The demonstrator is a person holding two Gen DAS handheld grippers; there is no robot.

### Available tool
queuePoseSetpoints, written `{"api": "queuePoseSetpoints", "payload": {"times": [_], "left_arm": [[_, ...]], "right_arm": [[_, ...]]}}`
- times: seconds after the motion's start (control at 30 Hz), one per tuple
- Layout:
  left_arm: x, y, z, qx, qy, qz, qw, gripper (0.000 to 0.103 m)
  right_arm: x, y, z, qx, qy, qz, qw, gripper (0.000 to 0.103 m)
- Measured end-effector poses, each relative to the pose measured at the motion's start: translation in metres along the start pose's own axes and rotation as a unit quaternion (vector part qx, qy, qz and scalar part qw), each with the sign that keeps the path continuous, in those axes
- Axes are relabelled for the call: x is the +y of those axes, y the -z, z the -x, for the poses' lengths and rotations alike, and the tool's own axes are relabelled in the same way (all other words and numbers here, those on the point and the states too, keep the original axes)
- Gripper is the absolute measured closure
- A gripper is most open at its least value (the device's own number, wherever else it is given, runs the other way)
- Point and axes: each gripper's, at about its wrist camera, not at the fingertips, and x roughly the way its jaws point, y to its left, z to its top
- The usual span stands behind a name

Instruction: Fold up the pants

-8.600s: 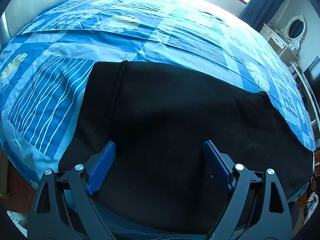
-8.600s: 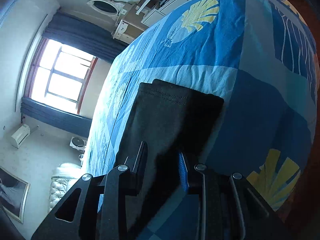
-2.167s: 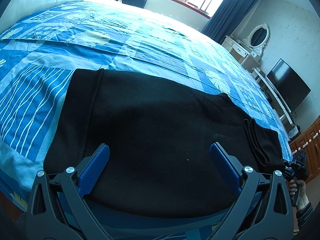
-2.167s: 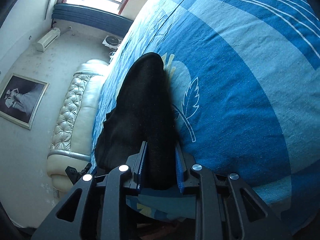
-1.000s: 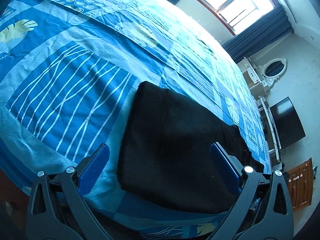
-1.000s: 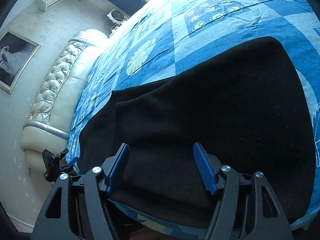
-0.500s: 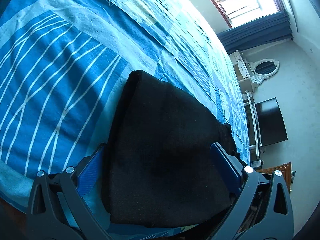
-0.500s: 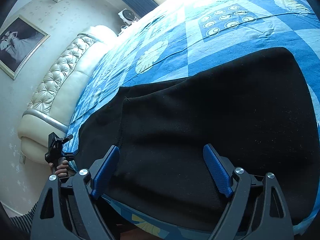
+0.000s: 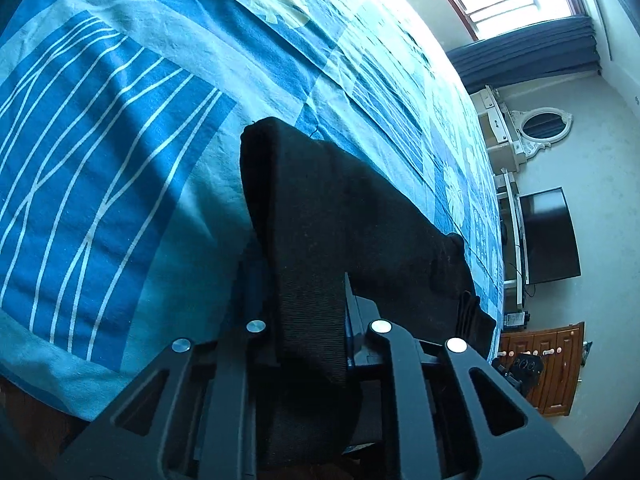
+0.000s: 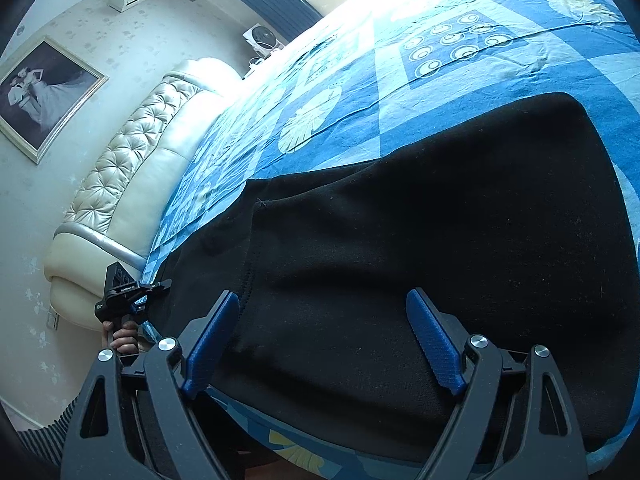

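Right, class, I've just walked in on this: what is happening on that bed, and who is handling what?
A person is folding black pants on a bed with a blue patterned bedspread, holding a gripper in each hand. The left gripper is closing on the pants' near edge, with a band of the fabric pinched between its jaws. The right gripper is open above the flat pants, gripping nothing. The pants already lie partly folded over.

home bedroom: bed with blue quilt, tufted headboard, dresser mirror, wall TV, framed photo
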Motion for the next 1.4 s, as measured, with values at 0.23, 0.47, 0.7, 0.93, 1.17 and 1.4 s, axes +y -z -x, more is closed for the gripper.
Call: {"api": "queuePoseSetpoints", "payload": {"times": [0.23, 0.47, 0.7, 0.93, 1.17, 1.4], "left_arm": [[-0.087, -0.001, 0.037, -0.025, 0.011, -0.064, 0.9976, 0.089], [-0.209, 0.02, 0.033, -0.013, 0.022, -0.172, 0.9848, 0.089], [-0.309, 0.062, -0.024, 0.018, 0.007, -0.273, 0.9618, 0.089], [-0.354, 0.104, -0.105, 0.036, -0.034, -0.341, 0.9386, 0.089], [-0.357, 0.136, -0.174, 0.077, -0.069, -0.366, 0.9249, 0.089], [-0.355, 0.162, -0.209, 0.07, -0.123, -0.401, 0.9051, 0.089]], "right_arm": [[-0.002, 0.001, 0.002, -0.005, -0.003, 0.001, 1.0, 0.018], [-0.003, 0.003, 0.004, -0.006, -0.009, -0.003, 1.0, 0.018], [-0.004, 0.004, 0.007, -0.008, -0.013, -0.002, 1.0, 0.018], [-0.005, 0.004, 0.007, -0.007, -0.019, 0.002, 1.0, 0.018], [-0.008, 0.005, 0.015, -0.002, -0.043, 0.004, 0.999, 0.019], [-0.009, 0.009, 0.02, 0.001, -0.059, 0.025, 0.998, 0.019]]}}
